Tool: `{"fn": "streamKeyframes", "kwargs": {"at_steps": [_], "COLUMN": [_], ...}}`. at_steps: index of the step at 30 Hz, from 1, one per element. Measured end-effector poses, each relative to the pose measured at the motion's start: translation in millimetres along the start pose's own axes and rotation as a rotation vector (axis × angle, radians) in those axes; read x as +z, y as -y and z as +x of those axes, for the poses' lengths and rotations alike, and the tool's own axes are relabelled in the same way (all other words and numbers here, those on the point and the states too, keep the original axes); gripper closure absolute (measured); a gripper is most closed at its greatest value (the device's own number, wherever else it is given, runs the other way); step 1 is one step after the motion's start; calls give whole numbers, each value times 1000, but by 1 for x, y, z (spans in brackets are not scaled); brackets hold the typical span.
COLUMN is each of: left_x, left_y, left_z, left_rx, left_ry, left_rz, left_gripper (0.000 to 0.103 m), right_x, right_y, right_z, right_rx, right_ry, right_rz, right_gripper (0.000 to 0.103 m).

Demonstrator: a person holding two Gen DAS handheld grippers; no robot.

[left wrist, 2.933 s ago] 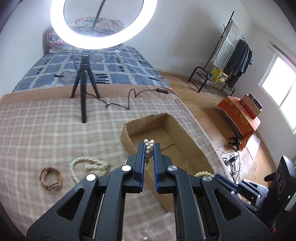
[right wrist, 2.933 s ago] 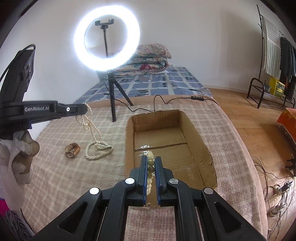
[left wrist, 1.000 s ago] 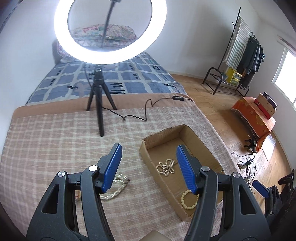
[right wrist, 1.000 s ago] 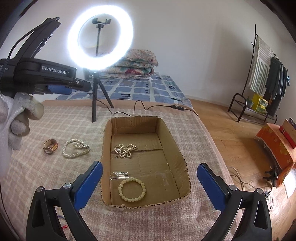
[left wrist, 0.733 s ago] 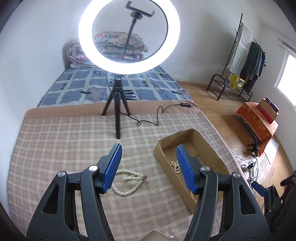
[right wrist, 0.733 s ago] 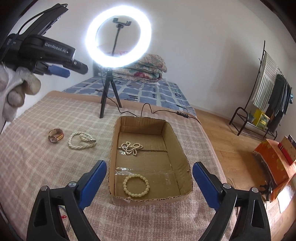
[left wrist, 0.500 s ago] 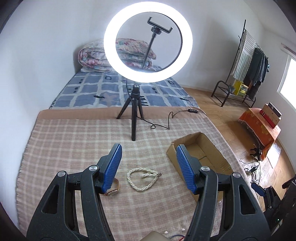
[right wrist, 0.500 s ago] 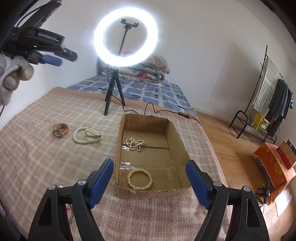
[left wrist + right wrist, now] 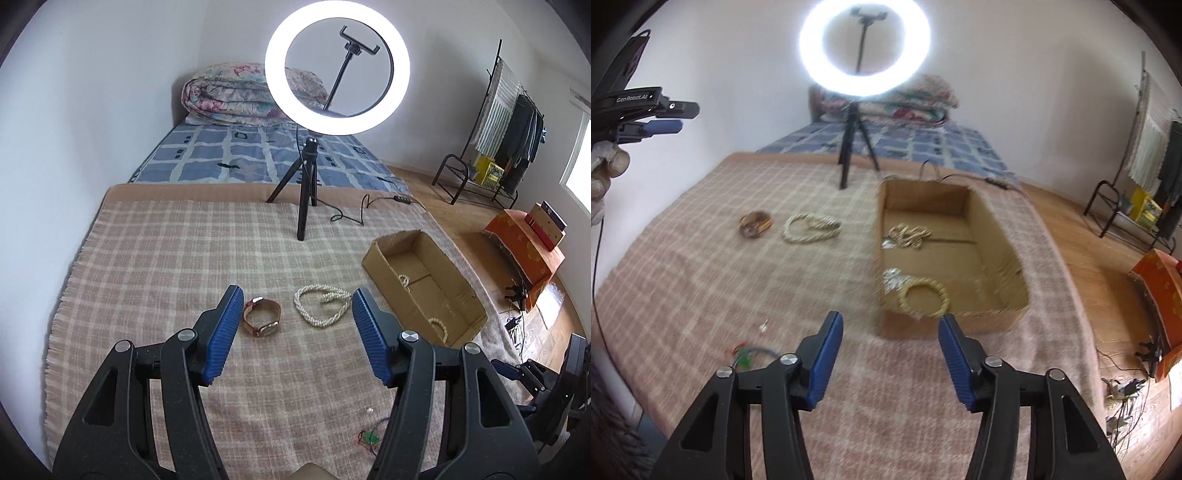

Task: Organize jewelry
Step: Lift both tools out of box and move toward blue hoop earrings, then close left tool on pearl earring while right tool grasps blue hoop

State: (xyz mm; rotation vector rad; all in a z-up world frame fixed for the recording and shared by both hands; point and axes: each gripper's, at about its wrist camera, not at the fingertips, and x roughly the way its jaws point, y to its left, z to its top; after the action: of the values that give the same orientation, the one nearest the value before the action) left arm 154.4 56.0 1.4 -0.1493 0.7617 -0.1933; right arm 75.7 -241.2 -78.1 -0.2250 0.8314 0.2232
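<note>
Left tongs (image 9: 294,334) released above watch (image 9: 260,316) and pearl rope (image 9: 323,305) on blanket (image 9: 155,258), right tongs (image 9: 891,360) empty, closing, near cardboard box (image 9: 1004,229).

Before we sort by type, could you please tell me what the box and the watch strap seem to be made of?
Box: plain brown corrugated cardboard, matte, with raw cut edges and flap seams. Watch strap: probably brown leather or an imitation, smooth; the case looks like gold-toned metal.

A lit ring light (image 9: 337,68) on a tripod (image 9: 306,192) stands on the checked blanket (image 9: 155,258). A folded quilt (image 9: 236,94) lies beyond; a clothes rack (image 9: 506,125) stands by the wall.
</note>
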Motion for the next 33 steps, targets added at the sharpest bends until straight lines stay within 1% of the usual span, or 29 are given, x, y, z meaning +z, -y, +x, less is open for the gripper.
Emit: {"fn": "streamKeyframes", "kwargs": {"at_steps": [3, 6, 8, 12, 14, 18, 19, 20, 21, 25, 27, 28, 33], "left_x": [-13, -26, -33, -48, -54, -69, -72, -76, -80, -92, -98, -100, -115], "left_y": [-3, -2, 2, 17, 24, 38, 41, 43, 45, 49, 52, 53, 62], "left_z": [7, 15, 21, 31, 36, 50, 54, 58, 62, 77, 84, 87, 99], "left_rx": [-9, -34, -51, -84, -97, -130, -137, -143, -151, -183, -196, -200, -231], "left_ry": [-34, -72, -97, -147, -170, -232, -249, -267, -290, -361, -394, -408, -478], "left_rz": [-7, -13, -9, 18, 36, 57, 58, 59, 59, 42, 36, 34, 22], "left_gripper": [40, 40, 40, 40, 47, 48, 53, 61, 63, 64, 69, 70, 70], "right_x": [-13, -23, -29, -37, -40, -44, -45, -46, -47, -50, -50, -50, -49], "right_y": [-11, -19, -24, -34, -38, -36, -36, -34, -34, -34, -34, -34, -37], "right_z": [7, 16, 20, 26, 30, 39, 41, 44, 46, 56, 60, 61, 69], "right_rx": [56, 120, 160, 204, 216, 240, 248, 260, 267, 292, 311, 316, 323], "right_ry": [-55, -108, -134, -169, -185, -213, -219, -227, -233, -258, -267, -270, -282], "right_rz": [-15, -2, 4, 0, -4, 19, 32, 48, 58, 81, 101, 109, 119], "right_gripper": [62, 68, 70, 71, 72, 73, 74, 75, 76, 77, 78, 78, 79]}}
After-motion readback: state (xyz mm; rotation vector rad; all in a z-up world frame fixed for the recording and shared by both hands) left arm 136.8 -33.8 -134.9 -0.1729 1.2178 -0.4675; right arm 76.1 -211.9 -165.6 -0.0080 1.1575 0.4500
